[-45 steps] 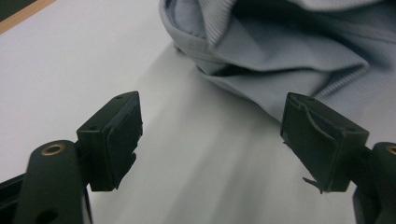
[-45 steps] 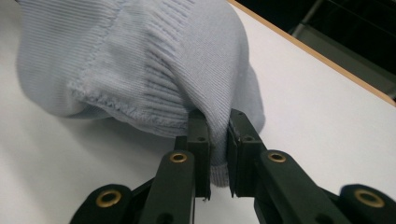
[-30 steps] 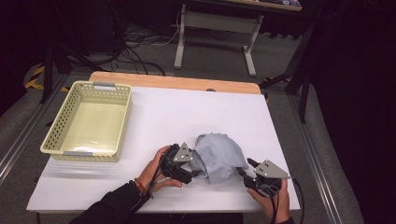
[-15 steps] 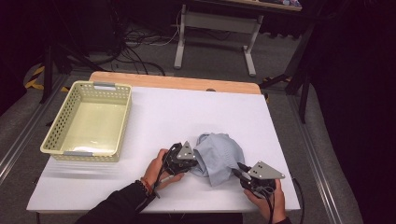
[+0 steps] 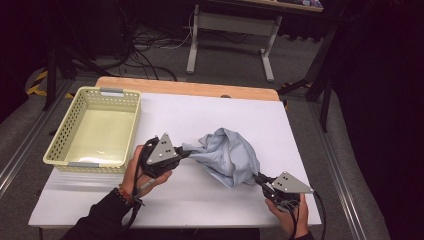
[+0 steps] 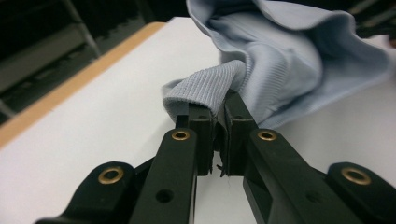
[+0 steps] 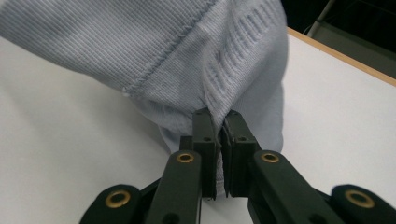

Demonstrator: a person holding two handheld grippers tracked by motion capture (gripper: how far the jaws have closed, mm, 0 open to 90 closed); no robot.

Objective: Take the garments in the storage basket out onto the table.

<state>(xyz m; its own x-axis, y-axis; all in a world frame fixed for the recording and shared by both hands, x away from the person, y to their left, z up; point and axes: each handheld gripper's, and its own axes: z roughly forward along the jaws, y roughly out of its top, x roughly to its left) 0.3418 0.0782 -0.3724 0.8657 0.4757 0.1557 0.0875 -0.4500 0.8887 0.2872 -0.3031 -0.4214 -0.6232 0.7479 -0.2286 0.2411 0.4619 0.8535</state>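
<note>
A crumpled light blue garment lies on the white table, bunched between my two grippers. My left gripper is shut on a ribbed edge of the light blue garment at its left side and holds that edge raised off the table. My right gripper has just been closing and is shut on a fold of the light blue garment at its lower right corner. In both gripper views the cloth is pinched between the black jaws, at my left gripper and at my right gripper.
A pale yellow plastic basket stands on the table's left side. A wooden strip runs along the table's far edge. Beyond it are a white frame stand and cables on a dark floor.
My left gripper closed on the garment's left edge, then rose and drew it leftward. My right gripper moved in and closed on the lower right fold. The cloth has stretched out between them.
</note>
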